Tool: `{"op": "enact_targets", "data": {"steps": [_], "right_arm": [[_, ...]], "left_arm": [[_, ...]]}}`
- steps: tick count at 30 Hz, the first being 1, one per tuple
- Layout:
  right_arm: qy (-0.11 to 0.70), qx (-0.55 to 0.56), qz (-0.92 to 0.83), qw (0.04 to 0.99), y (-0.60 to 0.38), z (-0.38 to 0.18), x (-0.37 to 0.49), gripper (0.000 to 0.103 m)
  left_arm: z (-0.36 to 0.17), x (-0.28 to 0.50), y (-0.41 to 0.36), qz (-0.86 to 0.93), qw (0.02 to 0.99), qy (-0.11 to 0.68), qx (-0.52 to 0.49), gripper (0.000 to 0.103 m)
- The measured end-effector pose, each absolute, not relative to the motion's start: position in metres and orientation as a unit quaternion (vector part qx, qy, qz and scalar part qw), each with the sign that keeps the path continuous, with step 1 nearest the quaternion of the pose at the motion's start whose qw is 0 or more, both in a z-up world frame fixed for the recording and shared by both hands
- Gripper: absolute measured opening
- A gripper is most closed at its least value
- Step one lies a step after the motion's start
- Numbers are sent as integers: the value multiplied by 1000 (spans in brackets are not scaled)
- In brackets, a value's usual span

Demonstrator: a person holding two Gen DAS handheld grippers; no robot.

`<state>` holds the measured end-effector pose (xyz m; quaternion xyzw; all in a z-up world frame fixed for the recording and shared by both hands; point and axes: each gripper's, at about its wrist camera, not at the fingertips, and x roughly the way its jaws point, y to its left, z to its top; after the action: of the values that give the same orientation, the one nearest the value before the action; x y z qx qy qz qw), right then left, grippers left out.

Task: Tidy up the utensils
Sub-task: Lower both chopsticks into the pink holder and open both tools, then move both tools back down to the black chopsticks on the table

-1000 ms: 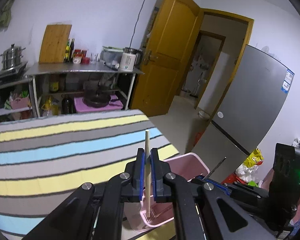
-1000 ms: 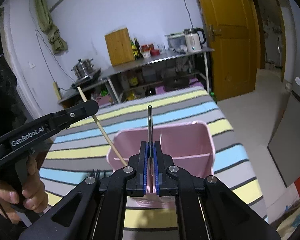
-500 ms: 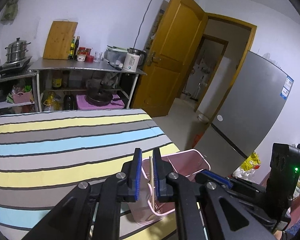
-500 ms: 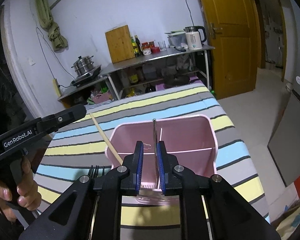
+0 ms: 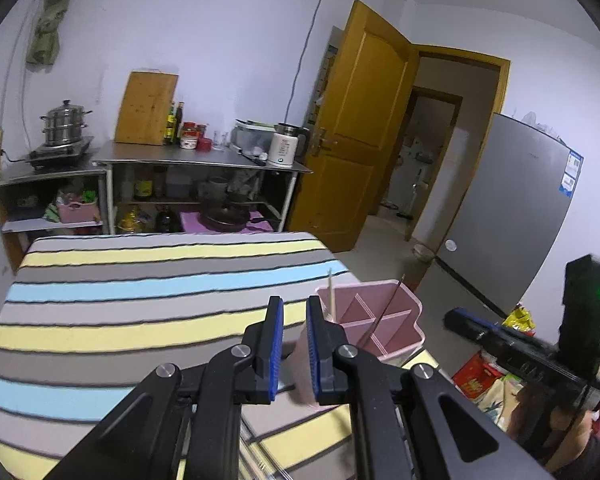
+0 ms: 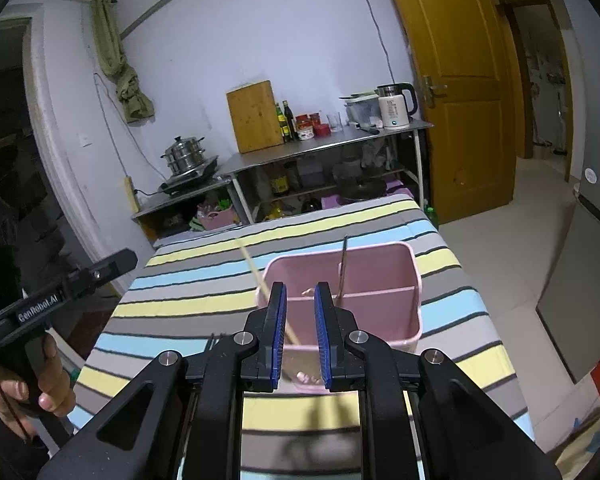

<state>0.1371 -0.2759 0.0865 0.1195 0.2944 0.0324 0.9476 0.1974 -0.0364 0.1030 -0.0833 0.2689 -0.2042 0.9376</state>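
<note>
- Utensils stand in a pink divided caddy (image 5: 384, 320) on the striped tablecloth (image 5: 139, 292); seen from the left wrist, the caddy sits near the table's right edge, just right of the gripper tips.
- Left gripper (image 5: 293, 342): its blue-padded fingers (image 5: 275, 340) are apart with nothing between them, having just let go.
- A wooden chopstick (image 5: 330, 292) rises nearly upright from the caddy's near-left compartment, clear of the pads; a thin metal utensil (image 5: 388, 304) leans in a compartment further right.
- The right-hand tool shows as a black body at the frame's right edge, blurred.
- From the right wrist, the caddy (image 6: 380, 268) lies straight ahead, its inner divider running across.
- Right gripper (image 6: 300, 334): its fingers (image 6: 323, 336) are parted and empty, having just opened.
- The metal utensil (image 6: 342, 268) stands in the far compartment, beyond the tips and untouched.
- The chopstick (image 6: 259, 276) slants up to the left over the caddy's left rim; its lower end passes behind the left pad, and whether it touches I cannot tell.
- At the left, a hand (image 6: 31, 384) holds the other tool's black handle, off the table's edge.
- A steel counter (image 6: 320, 144) with a kettle (image 6: 396, 106) lines the back wall.
</note>
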Motion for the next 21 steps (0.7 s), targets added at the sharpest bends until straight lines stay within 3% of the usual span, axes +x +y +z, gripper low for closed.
{"op": "enact_targets", "data": {"steps": [16,21], "right_arm": [[347,102,88,928,-231,42,99,15],[371,101,102,917,-219,21,100,15]], "left_arm": [[13,138,6,-143,920,351,-97,11],[-18,141,9,-122,910,387,-92,20]]}}
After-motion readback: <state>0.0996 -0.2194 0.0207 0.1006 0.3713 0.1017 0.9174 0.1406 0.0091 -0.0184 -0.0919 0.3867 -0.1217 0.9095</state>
